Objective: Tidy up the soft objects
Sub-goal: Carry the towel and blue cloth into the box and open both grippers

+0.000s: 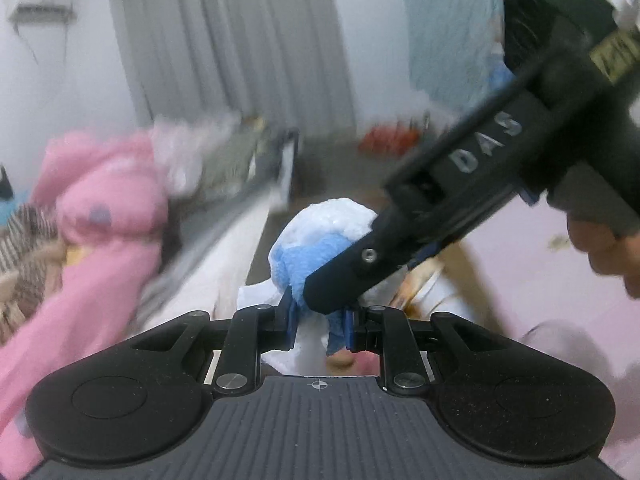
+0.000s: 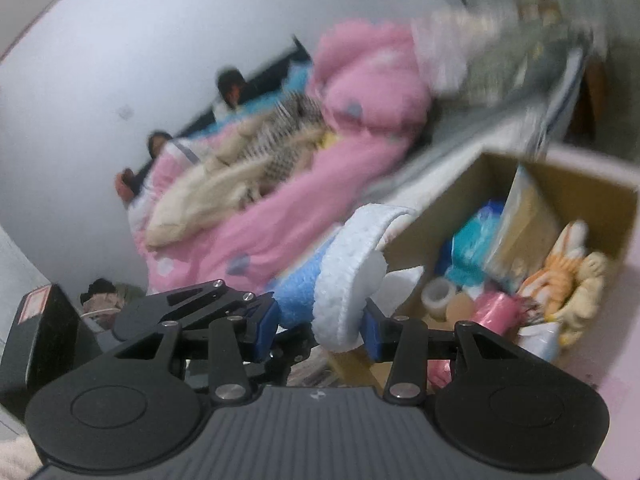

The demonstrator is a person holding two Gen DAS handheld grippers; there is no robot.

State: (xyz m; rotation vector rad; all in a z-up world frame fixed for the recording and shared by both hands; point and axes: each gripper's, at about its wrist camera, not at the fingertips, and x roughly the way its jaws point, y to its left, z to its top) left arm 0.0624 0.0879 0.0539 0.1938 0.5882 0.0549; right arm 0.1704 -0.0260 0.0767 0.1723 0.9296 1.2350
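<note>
A blue and white plush slipper point(image 1: 316, 240) is held in the air between both grippers. My left gripper point(image 1: 321, 326) is shut on its lower blue part. My right gripper point(image 2: 323, 326) is shut on its white sole edge point(image 2: 352, 264); the right gripper's body point(image 1: 472, 184) crosses the left wrist view from the upper right onto the slipper. A cardboard box point(image 2: 592, 196) stands just right of the slipper, holding an orange striped plush point(image 2: 560, 272), tape rolls point(image 2: 440, 296) and soft packets.
A pink padded garment point(image 2: 360, 100) and a beige fuzzy garment point(image 2: 208, 196) lie on the bed to the left; the pink garment also shows in the left wrist view point(image 1: 108, 216). Grey curtains point(image 1: 232, 40) hang behind. The frames are motion-blurred.
</note>
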